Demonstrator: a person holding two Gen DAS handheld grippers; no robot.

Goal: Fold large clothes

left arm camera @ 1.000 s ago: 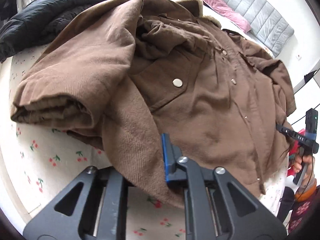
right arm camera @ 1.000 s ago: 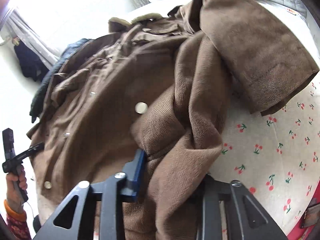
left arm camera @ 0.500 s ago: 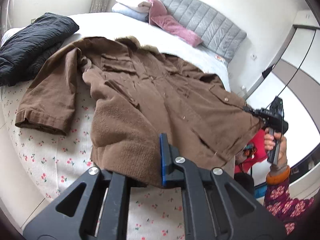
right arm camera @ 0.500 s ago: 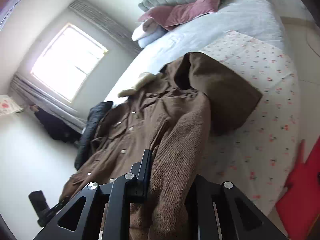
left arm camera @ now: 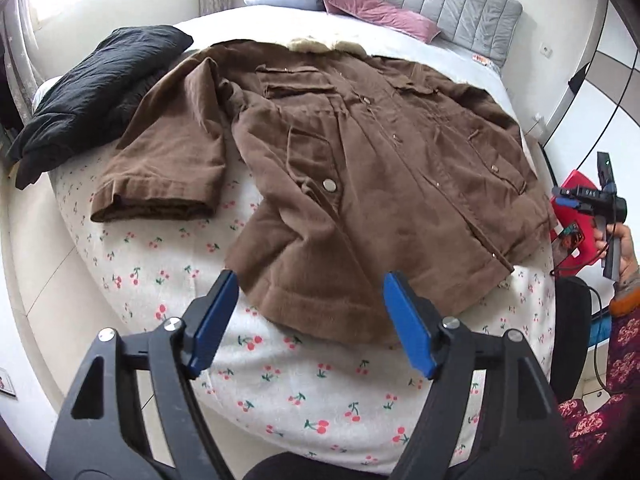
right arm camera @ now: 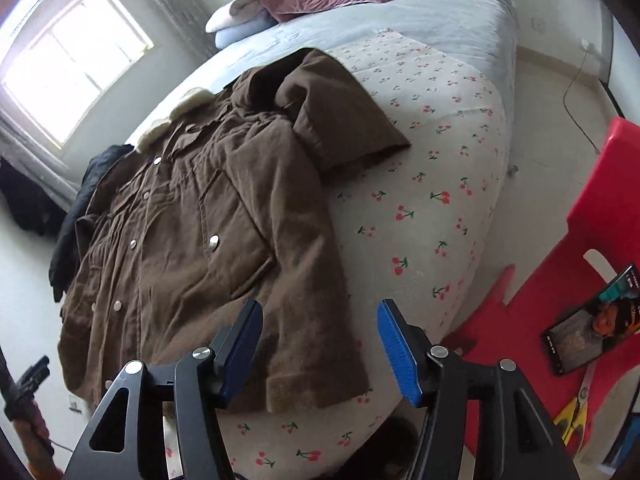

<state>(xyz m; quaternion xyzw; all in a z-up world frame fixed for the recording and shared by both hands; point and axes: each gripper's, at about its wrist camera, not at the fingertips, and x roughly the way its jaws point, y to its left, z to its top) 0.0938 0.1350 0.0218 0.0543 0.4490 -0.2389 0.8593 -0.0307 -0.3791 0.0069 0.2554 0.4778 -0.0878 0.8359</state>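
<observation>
- Brown coat (left arm camera: 360, 168) lay spread front-up on the cherry-print bed (left arm camera: 300, 384), hem near its edge.
- Left gripper (left arm camera: 310, 322) and right gripper (right arm camera: 320, 350) were opening, both having just let go of the hem.
- Judged: spreading done, folding next.

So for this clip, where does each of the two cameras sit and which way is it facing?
Left wrist: on the left gripper, jaws opening and empty, looking down at the brown coat hem; the right gripper and its hand show at right.
Right wrist: on the right gripper, jaws opening and empty, over the coat's other corner beside a red stool.
Shared: coat, cherry-print bedspread, black jacket, pink pillow.
</observation>
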